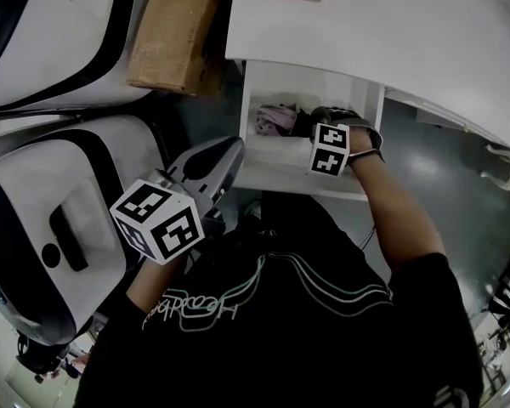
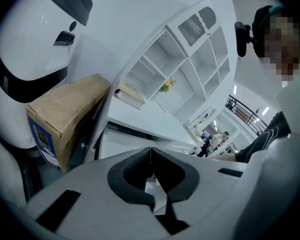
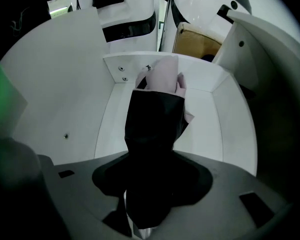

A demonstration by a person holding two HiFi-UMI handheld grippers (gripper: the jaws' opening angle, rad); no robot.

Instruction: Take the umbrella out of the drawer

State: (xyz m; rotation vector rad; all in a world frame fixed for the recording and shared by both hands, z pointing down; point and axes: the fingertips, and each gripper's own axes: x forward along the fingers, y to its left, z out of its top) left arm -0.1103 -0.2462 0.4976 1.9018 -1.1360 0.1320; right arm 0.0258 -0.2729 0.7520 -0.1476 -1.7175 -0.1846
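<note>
The white drawer (image 1: 280, 179) stands pulled out under the desk. In it lies a folded umbrella (image 3: 155, 119), black at the near end and pink at the far end, also visible as a pink and dark bundle (image 1: 279, 119) in the head view. My right gripper (image 3: 151, 176) points straight down into the drawer, its jaws standing wide and closed round the umbrella's black end, which fills the gap between them. In the head view only its marker cube (image 1: 330, 149) and the gloved hand show. My left gripper (image 1: 225, 153) hangs left of the drawer, shut with nothing in it (image 2: 151, 151).
A cardboard box (image 1: 174, 28) leans left of the drawer. Two large white and black machine shells (image 1: 42, 228) fill the left side. The white desk top (image 1: 391, 32) runs above the drawer. White wall shelves (image 2: 190, 59) show in the left gripper view.
</note>
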